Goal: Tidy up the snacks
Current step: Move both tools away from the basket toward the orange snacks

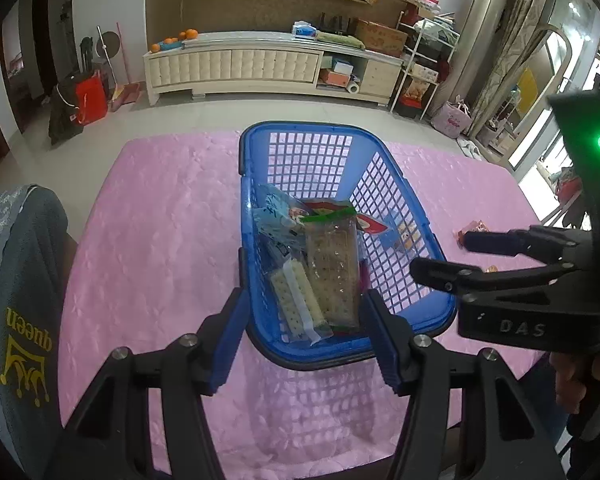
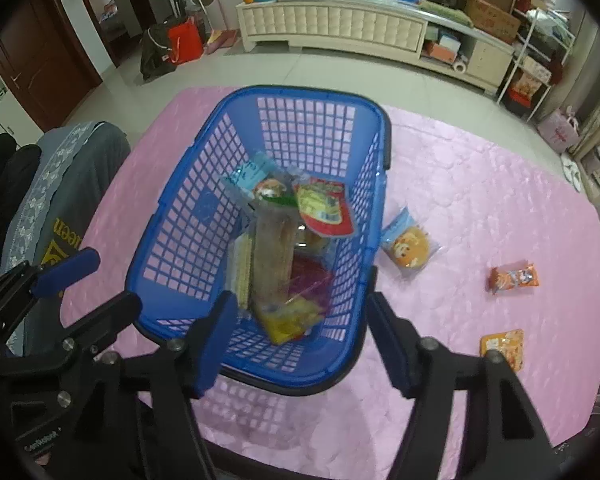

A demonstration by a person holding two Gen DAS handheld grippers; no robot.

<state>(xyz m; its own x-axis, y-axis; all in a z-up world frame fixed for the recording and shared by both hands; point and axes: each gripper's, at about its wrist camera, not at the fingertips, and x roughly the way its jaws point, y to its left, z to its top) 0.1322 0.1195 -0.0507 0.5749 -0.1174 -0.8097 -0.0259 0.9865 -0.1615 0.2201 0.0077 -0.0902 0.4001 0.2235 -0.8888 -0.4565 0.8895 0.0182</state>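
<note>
A blue plastic basket [image 1: 400,204] [image 2: 172,236] stands on the pink tablecloth and holds several snack packets: a long clear cracker pack [image 1: 334,268] [image 2: 272,256], a white wafer pack [image 1: 296,304], a red pouch [image 2: 324,208] and a yellow packet [image 2: 288,318]. My left gripper [image 1: 304,344] is open and empty at the basket's near rim. My right gripper [image 2: 300,340] is open and empty just above the near rim; it shows in the left wrist view [image 1: 436,256] at the right. Three snacks lie on the cloth to the right: a round cookie pack [image 2: 410,246], an orange packet [image 2: 514,278], another orange packet [image 2: 502,346].
The pink tablecloth [image 1: 152,240] [image 2: 480,200] covers the table. A chair draped with grey clothing [image 1: 16,280] [image 2: 60,184] stands at the left edge. A white cabinet [image 1: 236,64] stands across the tiled floor behind.
</note>
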